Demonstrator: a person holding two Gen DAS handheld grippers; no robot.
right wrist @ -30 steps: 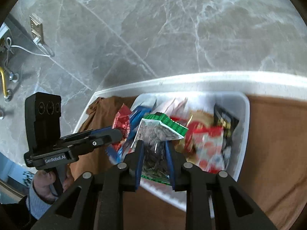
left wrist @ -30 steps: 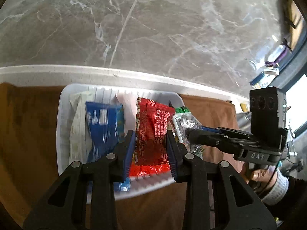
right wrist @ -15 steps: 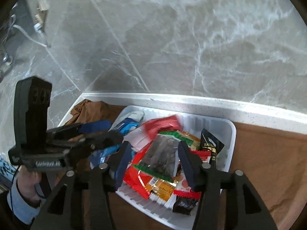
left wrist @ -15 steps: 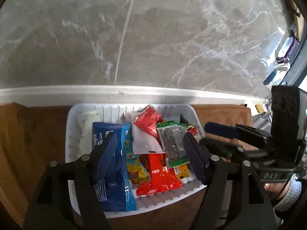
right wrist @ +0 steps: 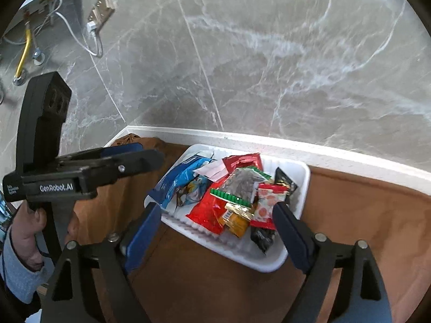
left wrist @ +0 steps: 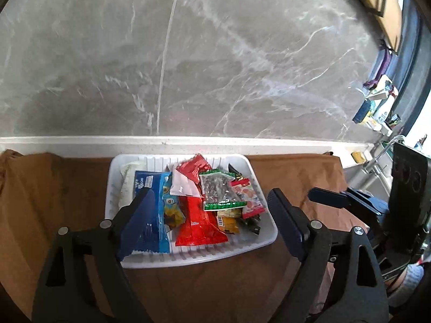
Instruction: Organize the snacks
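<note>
My left gripper (left wrist: 208, 215) and right gripper (right wrist: 215, 231) have just spread their jaws wide, nothing gripped — white tray (left wrist: 265, 238) of snacks ahead between them, red packet (left wrist: 199, 223) lengthwise toward me, brown cloth (left wrist: 54, 193) beneath.

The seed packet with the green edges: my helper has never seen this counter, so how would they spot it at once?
Find the white tray on the brown cloth against the marble wall. On top of the pile in it lies the seed packet, beside a large red packet. It alone has a clear window showing dark seeds, framed by green strips.
</note>
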